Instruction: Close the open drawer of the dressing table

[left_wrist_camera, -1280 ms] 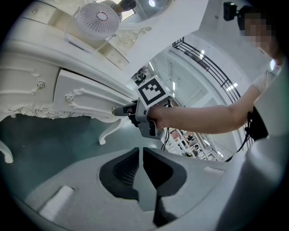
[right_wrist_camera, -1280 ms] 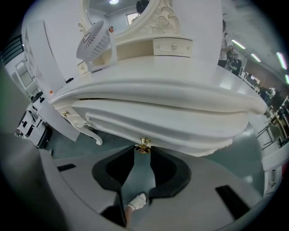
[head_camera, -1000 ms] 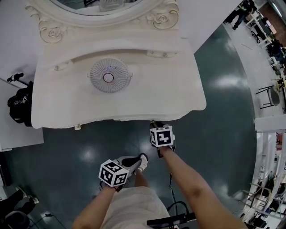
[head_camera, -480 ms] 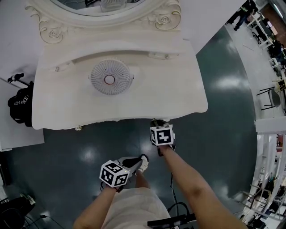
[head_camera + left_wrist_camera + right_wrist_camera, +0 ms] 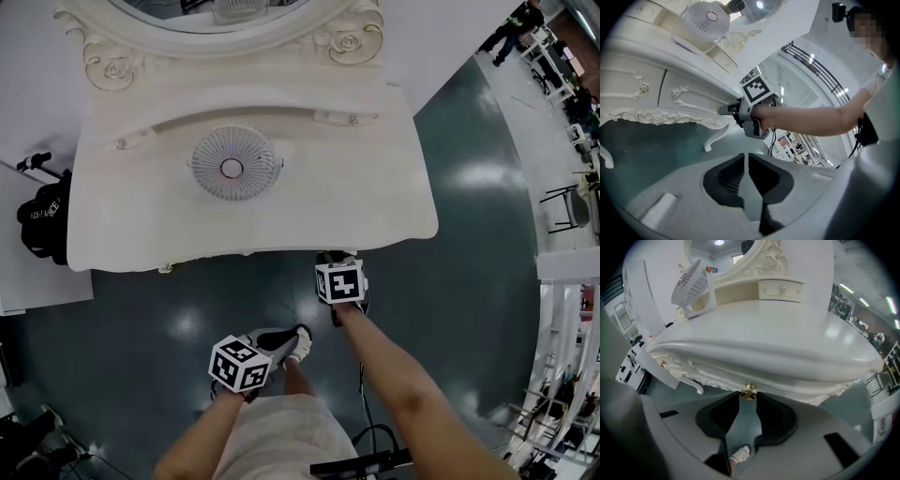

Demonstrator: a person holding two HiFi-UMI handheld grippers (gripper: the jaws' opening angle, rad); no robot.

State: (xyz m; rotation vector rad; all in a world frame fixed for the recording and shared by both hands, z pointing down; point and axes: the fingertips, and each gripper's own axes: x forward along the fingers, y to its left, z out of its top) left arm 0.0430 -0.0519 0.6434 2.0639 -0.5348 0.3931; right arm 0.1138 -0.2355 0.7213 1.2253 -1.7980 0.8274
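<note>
Table [image 5: 375,187]: cream-white all over, with carved scrolls and rosettes on the mirror frame and apron.
Drawer knob [image 5: 749,389]: gold.
Fan [image 5: 232,161]: white, radial-rib grille, red-ringed hub.
Floor [image 5: 469,300]: dark teal, glossy, with pale light spots.
Left tool [image 5: 746,157], right tool [image 5: 748,397]: grey bodies, black pads.
Left marker cube [image 5: 240,364], right marker cube [image 5: 340,281]: black squares on white.
Bag [image 5: 39,225], left edge of the frame: black with white lettering.
</note>
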